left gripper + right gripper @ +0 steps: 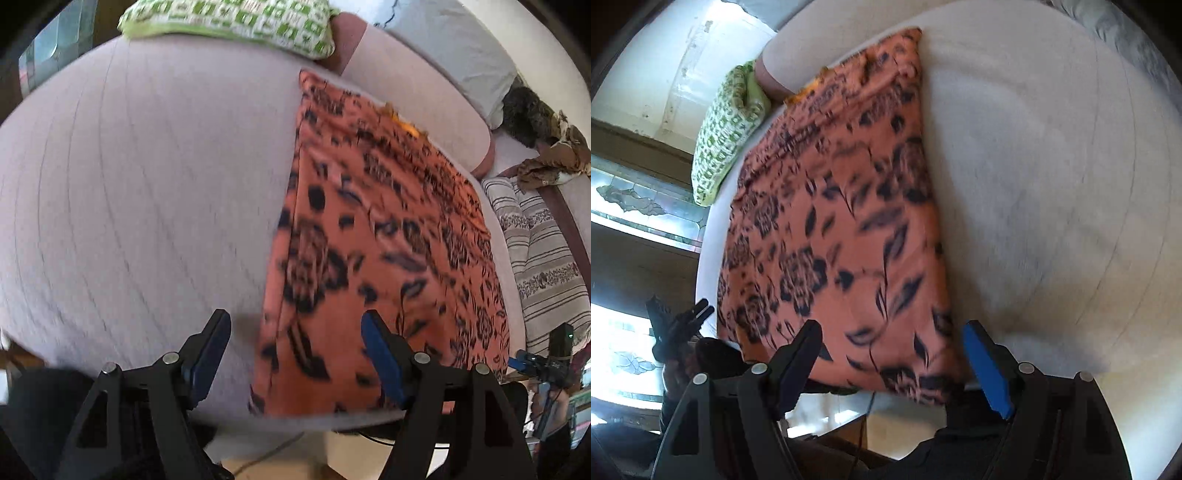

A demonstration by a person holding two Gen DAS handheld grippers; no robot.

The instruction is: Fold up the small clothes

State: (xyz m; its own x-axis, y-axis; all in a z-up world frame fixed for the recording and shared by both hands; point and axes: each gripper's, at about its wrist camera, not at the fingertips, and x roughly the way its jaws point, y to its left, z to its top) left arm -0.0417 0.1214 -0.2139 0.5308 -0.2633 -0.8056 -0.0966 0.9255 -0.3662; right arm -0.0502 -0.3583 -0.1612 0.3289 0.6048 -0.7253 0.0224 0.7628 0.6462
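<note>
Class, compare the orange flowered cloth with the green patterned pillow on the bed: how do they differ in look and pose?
The orange cloth bears black flowers and leaves; the green pillow bears small green-and-white blocks. The cloth lies flat and spread out, reaching the bed's near edge; the pillow is plump and sits at the far end. The cloth takes up far more of the bed. Both rest on the pale sheet.

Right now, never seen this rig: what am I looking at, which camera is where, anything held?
No robot: a person carries a hand-held gripper in each hand, each with a fisheye camera looking along its fingers. One picture looks past the left hand-held gripper, the other past the right hand-held gripper. Both are open and hold nothing. An orange cloth with black flower print lies flat on a pale bed sheet. A green patterned pillow sits at the bed's edge, a striped cloth beside it.
</note>
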